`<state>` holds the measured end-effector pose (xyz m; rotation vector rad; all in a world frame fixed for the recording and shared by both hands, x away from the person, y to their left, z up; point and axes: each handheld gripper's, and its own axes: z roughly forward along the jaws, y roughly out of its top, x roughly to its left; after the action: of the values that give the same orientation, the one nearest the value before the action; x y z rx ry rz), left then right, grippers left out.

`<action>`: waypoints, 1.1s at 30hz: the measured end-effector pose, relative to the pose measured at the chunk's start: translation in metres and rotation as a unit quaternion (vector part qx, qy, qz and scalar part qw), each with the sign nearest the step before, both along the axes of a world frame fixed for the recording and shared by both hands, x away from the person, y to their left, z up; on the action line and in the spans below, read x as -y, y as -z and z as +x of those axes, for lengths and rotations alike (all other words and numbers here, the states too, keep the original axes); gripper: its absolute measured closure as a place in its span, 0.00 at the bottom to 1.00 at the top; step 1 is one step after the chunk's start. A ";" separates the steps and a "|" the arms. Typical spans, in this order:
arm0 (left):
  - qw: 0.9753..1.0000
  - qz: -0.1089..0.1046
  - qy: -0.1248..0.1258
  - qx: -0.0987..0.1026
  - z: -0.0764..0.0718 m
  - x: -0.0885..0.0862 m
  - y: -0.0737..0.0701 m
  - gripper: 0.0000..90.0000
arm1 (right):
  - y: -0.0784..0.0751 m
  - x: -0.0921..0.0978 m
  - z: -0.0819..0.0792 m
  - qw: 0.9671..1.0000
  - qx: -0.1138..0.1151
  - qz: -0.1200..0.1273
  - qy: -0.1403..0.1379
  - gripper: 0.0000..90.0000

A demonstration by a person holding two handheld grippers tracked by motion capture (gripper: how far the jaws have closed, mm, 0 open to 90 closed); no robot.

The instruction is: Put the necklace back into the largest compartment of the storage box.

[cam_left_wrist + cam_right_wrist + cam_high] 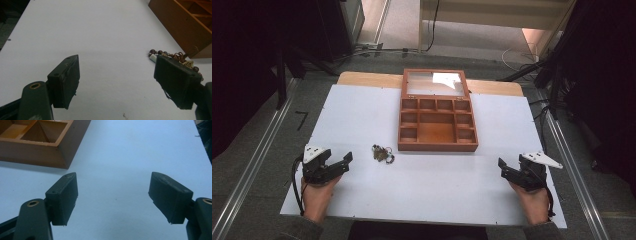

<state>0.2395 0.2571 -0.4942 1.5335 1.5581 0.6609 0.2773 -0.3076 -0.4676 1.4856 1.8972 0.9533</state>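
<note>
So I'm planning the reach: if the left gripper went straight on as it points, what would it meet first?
Probably the beads beside its right jaw; straight between the open jaws of the left gripper lies bare table.

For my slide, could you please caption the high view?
Both open grippers rest on the table; beads lie beside the open box.

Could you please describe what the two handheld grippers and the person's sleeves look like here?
Both the left gripper and the right gripper are black, each with two blocky, flat-faced jaws on arms with a brass-ringed hole. A grey three-cornered plate with small dark holes sits on top of each. A black cable loops from the left gripper, another trails from the right. The sleeves look grey-brown.
</note>
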 end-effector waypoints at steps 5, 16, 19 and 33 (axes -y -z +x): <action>1.000 0.001 0.003 0.000 -0.001 0.002 0.000 0.23 | 0.000 0.002 -0.001 1.000 0.001 0.005 0.002 0.22; 1.000 0.001 0.013 -0.003 0.001 0.009 0.000 0.23 | 0.002 0.003 -0.001 1.000 -0.005 0.008 0.002 0.22; 1.000 0.001 0.014 -0.002 0.001 0.010 0.000 0.23 | 0.002 0.003 -0.001 1.000 -0.005 0.009 0.002 0.22; 1.000 0.002 0.020 -0.003 0.004 0.016 0.000 0.23 | 0.005 0.005 0.002 1.000 -0.012 0.017 0.006 0.21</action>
<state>0.2432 0.2413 -0.4943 1.5664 1.5280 0.6368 0.2790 -0.3124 -0.4722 1.5322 1.8967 0.9702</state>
